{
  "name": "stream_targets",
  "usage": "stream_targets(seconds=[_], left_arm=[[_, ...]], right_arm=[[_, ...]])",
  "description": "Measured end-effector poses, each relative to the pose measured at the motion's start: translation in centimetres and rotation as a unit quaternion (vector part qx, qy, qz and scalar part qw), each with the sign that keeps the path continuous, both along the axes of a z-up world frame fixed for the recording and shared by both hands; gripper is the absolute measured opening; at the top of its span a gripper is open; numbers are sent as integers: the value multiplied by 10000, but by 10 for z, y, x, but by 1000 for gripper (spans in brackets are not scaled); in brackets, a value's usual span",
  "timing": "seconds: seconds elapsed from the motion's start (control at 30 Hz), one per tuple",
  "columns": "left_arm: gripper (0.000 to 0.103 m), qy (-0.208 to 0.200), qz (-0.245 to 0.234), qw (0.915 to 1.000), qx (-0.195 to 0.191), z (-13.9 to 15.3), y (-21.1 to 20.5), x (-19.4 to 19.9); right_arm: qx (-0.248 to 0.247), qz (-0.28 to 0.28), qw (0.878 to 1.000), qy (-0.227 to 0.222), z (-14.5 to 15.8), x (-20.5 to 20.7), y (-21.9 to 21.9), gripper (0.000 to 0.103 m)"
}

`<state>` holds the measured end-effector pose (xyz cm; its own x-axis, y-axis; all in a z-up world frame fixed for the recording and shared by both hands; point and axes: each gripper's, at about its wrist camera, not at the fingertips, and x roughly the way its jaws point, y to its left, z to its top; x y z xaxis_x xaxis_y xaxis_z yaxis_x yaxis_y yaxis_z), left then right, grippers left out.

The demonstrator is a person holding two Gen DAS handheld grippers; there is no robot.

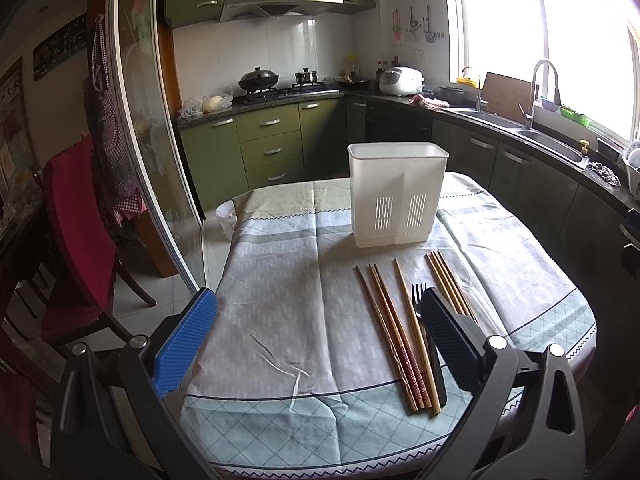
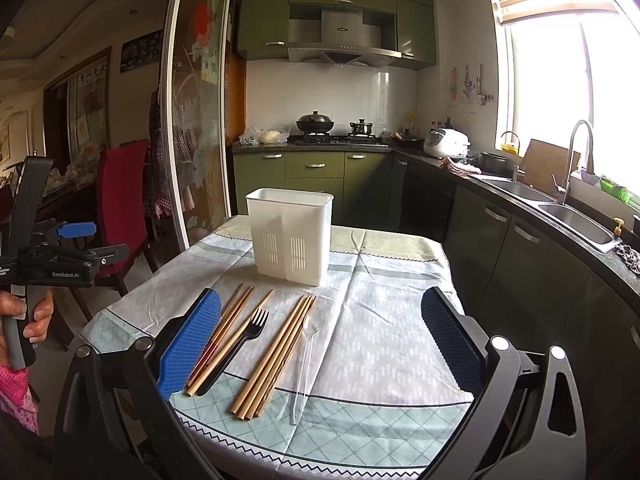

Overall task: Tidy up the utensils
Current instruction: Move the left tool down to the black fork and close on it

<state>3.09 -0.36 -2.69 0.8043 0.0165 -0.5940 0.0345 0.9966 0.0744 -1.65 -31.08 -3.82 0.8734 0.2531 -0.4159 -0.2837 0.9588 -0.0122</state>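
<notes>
Right wrist view: the right gripper (image 2: 320, 344) is spread wide and empty above the chopsticks (image 2: 276, 354), fork (image 2: 240, 342) and spoon (image 2: 306, 354) — long axes pointing toward the holder (image 2: 290, 236) beyond. The left gripper (image 1: 320, 340), equally wide, holds nothing.

We see a tabletop covered with a pale blue and grey patterned cloth (image 2: 384, 332). Behind it stand olive green kitchen cabinets (image 2: 314, 172) under a steel extractor hood (image 2: 344, 46). On the stove sits a black lidded wok (image 2: 315, 122), and a white rice cooker (image 2: 446, 142) is near the corner. A curved steel tap (image 2: 576, 156) rises over the double sink. A red-covered wooden chair (image 1: 76, 232) stands beside the glass sliding door (image 1: 136, 120).
</notes>
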Motion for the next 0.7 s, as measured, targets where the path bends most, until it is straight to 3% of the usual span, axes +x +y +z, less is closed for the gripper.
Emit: stream_targets(seconds=[0.2, 0.33, 0.6, 0.7], left_arm=[[97, 568, 119, 9983, -31, -20, -1, 32], [97, 1223, -57, 9922, -224, -35, -8, 63], [96, 2573, -867, 9615, -414, -74, -66, 104], [84, 2982, -1042, 9479, -404, -89, -88, 112]], right_arm=[[-39, -169, 9994, 303, -11, 18, -9, 99], [-2, -242, 9983, 521, -23, 29, -14, 99], [106, -336, 9968, 713, -30, 42, -26, 99], [159, -378, 9964, 735, -30, 42, -31, 99]])
